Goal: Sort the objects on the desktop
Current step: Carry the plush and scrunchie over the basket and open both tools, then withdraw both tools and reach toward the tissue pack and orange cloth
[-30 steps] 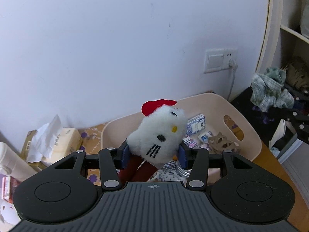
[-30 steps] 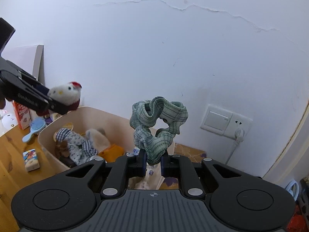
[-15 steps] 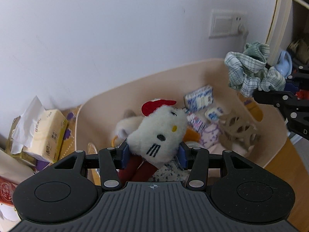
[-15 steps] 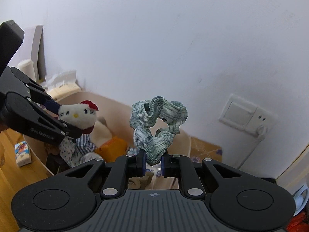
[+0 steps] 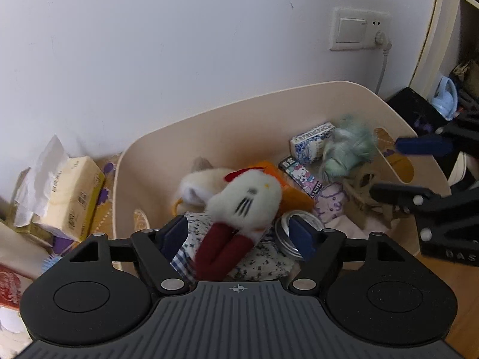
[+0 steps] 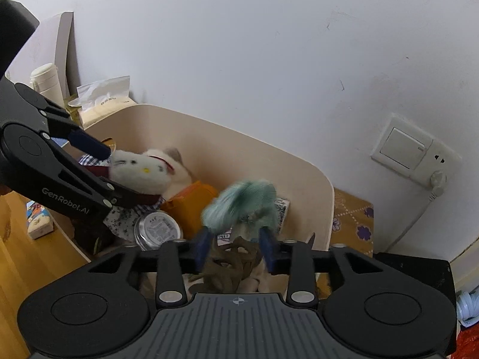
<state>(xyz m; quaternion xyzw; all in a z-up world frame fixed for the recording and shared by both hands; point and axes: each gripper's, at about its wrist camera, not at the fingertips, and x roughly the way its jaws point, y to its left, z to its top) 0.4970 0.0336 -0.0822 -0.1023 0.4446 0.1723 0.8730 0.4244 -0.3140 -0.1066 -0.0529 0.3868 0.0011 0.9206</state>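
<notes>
Gaping tongs [image 5: 238, 233], plush cat [image 5: 245, 199] loose

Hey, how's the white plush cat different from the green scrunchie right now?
The white plush cat is a furry white toy with a red bow and dark red legs; the green scrunchie is a gathered ring of pale green checked cloth. The cat is sharp in both views, while the scrunchie is motion-blurred. The cat lies between the left gripper fingers; the scrunchie is ahead of the right gripper. Both are released over the beige bin, the jaws having just opened.
</notes>
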